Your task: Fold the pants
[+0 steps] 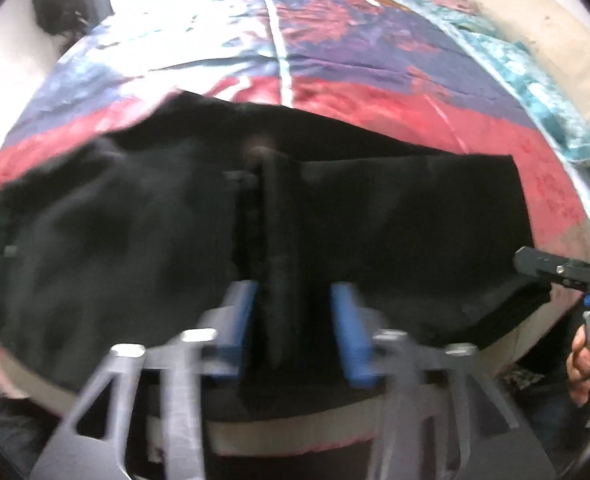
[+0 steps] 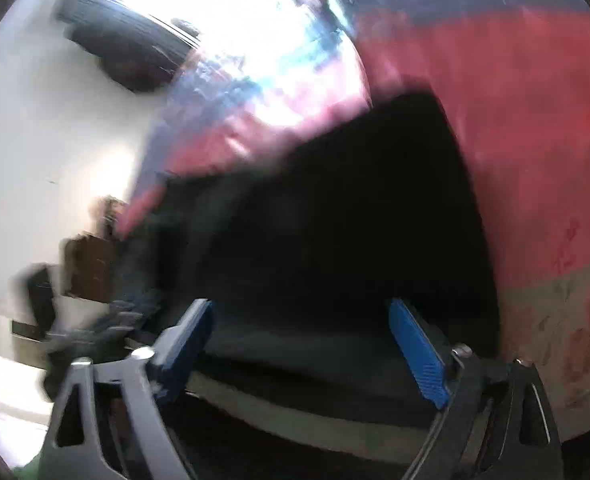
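The black fabric pants [image 1: 395, 224] lie spread across the near edge of a bed covered with a red, purple and teal patterned bedspread [image 1: 375, 80], one end reaching toward 9 o'clock and the other toward 3 o'clock in the left wrist view.

The left gripper [image 1: 295, 332] has its blue-padded jaws partly apart, with a raised vertical fold of the pants running up between them toward 12 o'clock. The fold sits against the left pad; a dark gap separates it from the right pad, so the jaws are not clenched on it.

The right gripper [image 2: 315, 344] has its jaws spread wide and released, holding nothing; the pants fill the space ahead of them, and motion blur hides whether the pads touch the cloth. In the left wrist view this gripper's dark body enters at 3 o'clock, just beside the pants' right end, with the person's right hand [image 1: 587, 360] below it on the handle.
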{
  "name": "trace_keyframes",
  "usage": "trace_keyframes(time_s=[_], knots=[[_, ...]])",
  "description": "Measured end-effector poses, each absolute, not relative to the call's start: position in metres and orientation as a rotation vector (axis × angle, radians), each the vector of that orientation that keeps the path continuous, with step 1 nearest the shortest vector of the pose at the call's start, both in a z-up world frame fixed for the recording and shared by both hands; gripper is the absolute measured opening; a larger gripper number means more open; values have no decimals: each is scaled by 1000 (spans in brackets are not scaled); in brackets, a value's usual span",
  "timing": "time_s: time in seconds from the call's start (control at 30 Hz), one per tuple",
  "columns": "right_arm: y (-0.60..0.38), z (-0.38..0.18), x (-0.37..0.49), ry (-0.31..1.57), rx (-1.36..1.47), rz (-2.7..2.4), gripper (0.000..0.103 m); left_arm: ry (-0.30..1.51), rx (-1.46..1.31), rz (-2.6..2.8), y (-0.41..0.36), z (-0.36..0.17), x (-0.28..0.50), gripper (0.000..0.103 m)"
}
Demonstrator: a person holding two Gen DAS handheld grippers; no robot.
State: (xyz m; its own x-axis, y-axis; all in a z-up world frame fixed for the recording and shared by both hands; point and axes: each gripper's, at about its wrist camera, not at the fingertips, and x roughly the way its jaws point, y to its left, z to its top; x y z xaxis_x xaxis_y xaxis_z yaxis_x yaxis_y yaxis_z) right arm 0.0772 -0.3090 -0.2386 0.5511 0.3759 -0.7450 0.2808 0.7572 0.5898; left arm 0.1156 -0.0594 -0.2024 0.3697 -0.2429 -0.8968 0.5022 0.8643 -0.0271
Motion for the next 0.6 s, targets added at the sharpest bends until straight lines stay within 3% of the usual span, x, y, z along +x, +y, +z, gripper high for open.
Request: trace_keyframes(time_s=[0.07,0.13,0.27,0.43,0.47,0.6], knots=[[-309,-214,79,995,685,80,85,1007,276,-438,-46,-180,111,83],[-321,-187,78,927,710,101,85,929,225,-465,-37,-157,109,90],[-365,-154,107,856,783,119,88,896,151,-615,-58,-145,113,94],[-395,-227,168,1041,934,75,88,1030,274,-664,-104,-208,127,93],[-394,-239,172,1048,951,72,88,1062,308,-632,-105,-222,130,89],[-389,-211,148,926,970,88,88,1063,307,-633,-90,-223,123,87]])
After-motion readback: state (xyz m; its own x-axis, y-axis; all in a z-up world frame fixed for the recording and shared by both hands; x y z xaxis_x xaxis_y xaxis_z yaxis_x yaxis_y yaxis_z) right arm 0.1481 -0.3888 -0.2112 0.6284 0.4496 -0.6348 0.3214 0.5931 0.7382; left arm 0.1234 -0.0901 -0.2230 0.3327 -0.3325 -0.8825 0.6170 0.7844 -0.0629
